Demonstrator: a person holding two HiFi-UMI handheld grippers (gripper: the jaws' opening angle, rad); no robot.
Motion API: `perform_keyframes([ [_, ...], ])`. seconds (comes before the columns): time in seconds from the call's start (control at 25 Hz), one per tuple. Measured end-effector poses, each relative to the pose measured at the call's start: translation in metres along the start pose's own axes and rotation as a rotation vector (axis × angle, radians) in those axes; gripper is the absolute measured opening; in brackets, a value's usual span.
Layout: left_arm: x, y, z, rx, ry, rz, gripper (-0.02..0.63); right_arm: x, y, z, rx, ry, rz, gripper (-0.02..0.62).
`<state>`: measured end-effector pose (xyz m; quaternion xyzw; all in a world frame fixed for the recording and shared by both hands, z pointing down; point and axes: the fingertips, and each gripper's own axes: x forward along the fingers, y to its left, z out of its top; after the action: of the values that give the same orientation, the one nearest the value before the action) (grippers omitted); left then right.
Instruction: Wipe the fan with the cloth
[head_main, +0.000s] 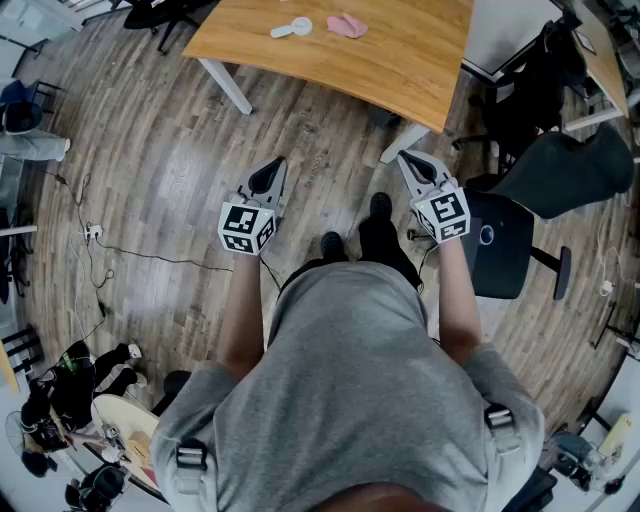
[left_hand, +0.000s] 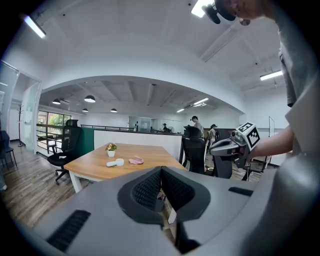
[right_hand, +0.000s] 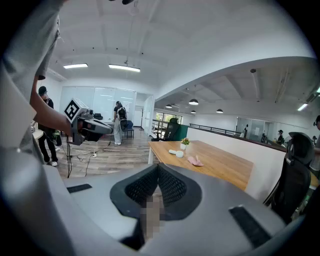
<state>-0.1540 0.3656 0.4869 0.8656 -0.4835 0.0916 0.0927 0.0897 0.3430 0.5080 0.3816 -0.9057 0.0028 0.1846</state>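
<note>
Evidently pre-start, approach pending. Wood floor (head_main: 170, 170) lies open up to the bench (head_main: 400, 60); a chair (head_main: 570, 170) crowds the right. Left claw (head_main: 270, 170) and right claw (head_main: 413, 165) are fully closed and empty, well short of the bench edge. Fan (head_main: 292, 29) and cloth (head_main: 347, 26) lie near each other, far side. Next move likely: step in, open for the cloth.

A wooden worktop (head_main: 400, 60) stands on a plank floor (head_main: 170, 180). On it lie a white fan (head_main: 291, 28) and, near it, a pink cloth (head_main: 347, 25). A small plant (left_hand: 111, 148) stands behind them.
</note>
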Motion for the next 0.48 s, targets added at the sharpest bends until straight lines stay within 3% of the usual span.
perform_keyframes([
  [0.48,0.001,-0.011,0.007,0.010,-0.012,-0.007,0.020,-0.009,0.001,-0.005,0.000,0.008,0.003,0.005],
])
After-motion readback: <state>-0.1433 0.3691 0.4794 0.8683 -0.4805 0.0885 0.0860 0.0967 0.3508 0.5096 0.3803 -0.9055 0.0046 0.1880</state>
